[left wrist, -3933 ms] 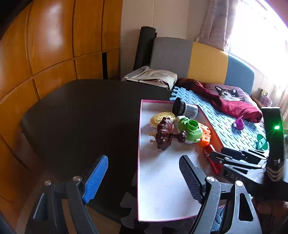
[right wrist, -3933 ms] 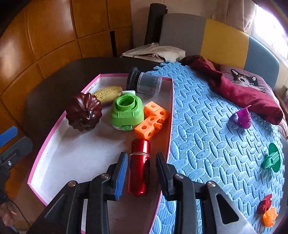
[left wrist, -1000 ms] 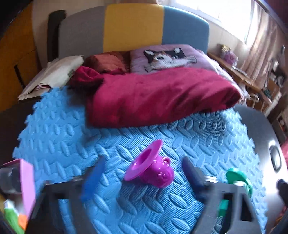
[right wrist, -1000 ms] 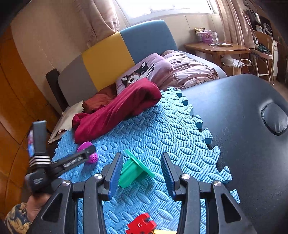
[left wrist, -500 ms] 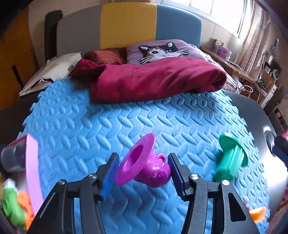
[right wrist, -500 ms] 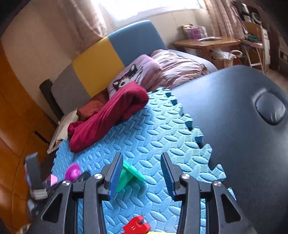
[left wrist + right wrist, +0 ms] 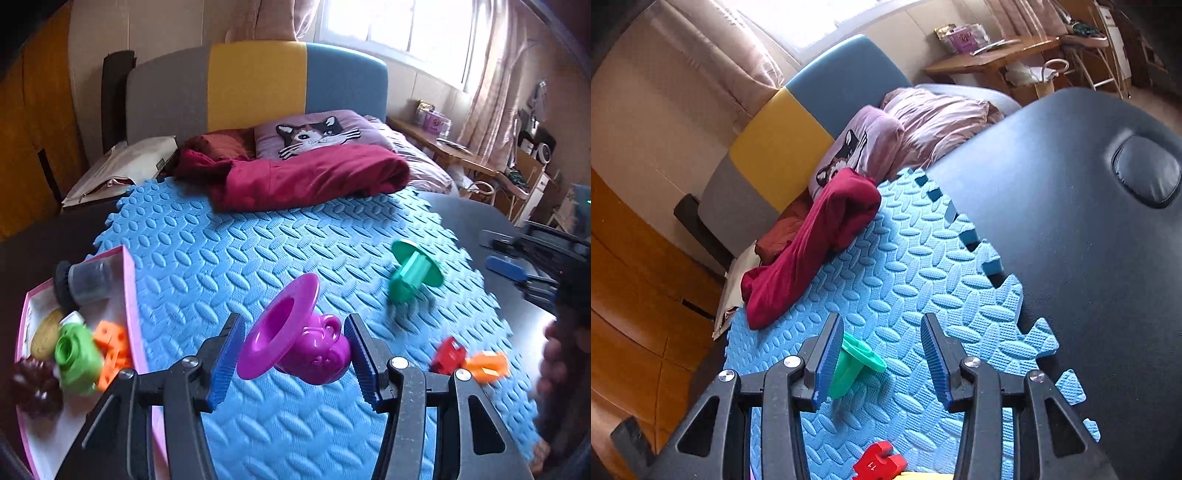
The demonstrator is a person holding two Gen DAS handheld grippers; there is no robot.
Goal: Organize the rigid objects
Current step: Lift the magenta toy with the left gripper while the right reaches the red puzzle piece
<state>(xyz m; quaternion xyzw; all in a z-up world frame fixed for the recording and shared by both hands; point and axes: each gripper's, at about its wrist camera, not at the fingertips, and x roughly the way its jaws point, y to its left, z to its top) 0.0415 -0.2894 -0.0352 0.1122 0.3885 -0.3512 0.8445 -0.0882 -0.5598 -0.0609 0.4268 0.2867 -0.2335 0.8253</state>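
The left gripper [image 7: 293,354] pinches a purple toy cup [image 7: 295,343] between its blue pads, the wide rim tilted up to the left, above the blue foam mat [image 7: 229,258]. Only this view shows the pink-edged tray [image 7: 127,295] at the left, with a green toy [image 7: 75,354], orange blocks [image 7: 112,347], a dark brown piece [image 7: 35,384] and a clear jar [image 7: 86,278] lying on its side at the far corner. A red piece [image 7: 447,354] and an orange piece [image 7: 485,363] lie on the mat to the right.

The right gripper [image 7: 881,360] stands spread over the mat; a green spool [image 7: 855,363] lies by its left pad, though I cannot tell whether they touch. The right pad is clear of it. A red puzzle piece [image 7: 877,465] sits nearest the camera. Only this view shows the dark padded table [image 7: 1089,240] stretching right.

Farther off, both views show a crimson blanket [image 7: 306,179] and a cat pillow [image 7: 314,133].
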